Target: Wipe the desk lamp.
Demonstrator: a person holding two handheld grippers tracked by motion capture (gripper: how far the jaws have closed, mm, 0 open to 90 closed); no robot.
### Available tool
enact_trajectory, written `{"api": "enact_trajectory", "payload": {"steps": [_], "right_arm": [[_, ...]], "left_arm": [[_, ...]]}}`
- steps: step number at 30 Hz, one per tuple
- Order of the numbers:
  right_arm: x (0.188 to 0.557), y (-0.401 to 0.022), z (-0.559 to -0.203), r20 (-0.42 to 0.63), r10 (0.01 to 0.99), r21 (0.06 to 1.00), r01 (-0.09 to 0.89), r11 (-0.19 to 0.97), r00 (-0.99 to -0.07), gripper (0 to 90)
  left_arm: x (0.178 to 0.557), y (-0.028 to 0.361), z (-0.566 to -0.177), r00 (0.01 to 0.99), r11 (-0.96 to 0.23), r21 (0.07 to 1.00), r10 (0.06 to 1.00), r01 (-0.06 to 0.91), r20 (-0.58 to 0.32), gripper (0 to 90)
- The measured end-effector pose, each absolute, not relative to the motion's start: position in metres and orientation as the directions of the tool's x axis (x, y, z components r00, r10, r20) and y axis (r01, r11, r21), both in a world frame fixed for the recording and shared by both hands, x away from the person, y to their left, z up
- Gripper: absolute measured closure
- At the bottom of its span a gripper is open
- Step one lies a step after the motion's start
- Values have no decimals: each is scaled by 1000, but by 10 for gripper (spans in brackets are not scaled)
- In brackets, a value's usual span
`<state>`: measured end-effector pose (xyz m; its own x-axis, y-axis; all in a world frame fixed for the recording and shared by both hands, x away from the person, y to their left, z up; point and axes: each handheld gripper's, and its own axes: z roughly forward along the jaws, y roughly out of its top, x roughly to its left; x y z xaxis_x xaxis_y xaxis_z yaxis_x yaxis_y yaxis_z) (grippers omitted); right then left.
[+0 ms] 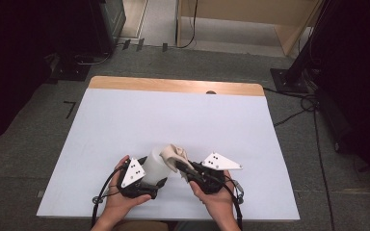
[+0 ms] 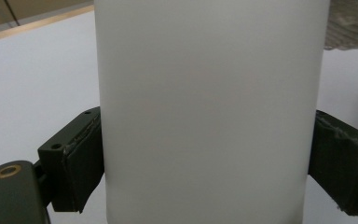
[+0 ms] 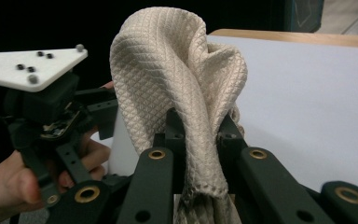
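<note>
Item: frosted white cylinder cup (image 1: 155, 165) and beige waffle-weave cloth (image 1: 175, 155), near the table's (image 1: 125, 120) front edge.
My left gripper (image 1: 147, 185) is clamping the smooth, upright cup; my right gripper (image 1: 182, 168) is pinching the bunched, soft cloth beside its rim.

cup (image 2: 209, 112): frosted white | cloth (image 3: 177, 79): beige, diamond weave | table (image 1: 125, 125): white

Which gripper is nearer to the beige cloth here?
Right. The right gripper has its fingers shut on the beige cloth, bunched between them. The left gripper is beside it, clamped on the white cup, which the cloth meets at the rim.
</note>
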<state>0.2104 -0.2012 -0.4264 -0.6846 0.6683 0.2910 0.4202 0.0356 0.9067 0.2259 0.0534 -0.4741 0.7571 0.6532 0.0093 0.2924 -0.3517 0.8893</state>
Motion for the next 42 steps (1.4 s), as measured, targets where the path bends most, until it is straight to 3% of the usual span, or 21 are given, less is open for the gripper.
{"api": "enact_trajectory", "payload": {"steps": [9, 19, 34, 39, 42], "right_arm": [[217, -206, -440, 305, 690, 891, 452, 36, -656, 804], [222, -203, -458, 308, 706, 871, 488, 61, -638, 802], [222, -215, -448, 346, 693, 886, 463, -20, -632, 805], [218, -210, -442, 297, 682, 906, 424, 21, -668, 803], [218, -209, -445, 274, 700, 905, 423, 45, -660, 802]], "left_arm": [[230, 66, -470, 734, -254, 913, 676, 319, -69, 79], [230, 64, -472, 746, -230, 925, 661, 304, -81, 79], [223, 42, -481, 829, -327, 919, 560, 221, 1, 79], [223, 36, -488, 828, -395, 893, 558, 218, 45, 78], [223, 39, -489, 827, -383, 893, 561, 236, 22, 78]]}}
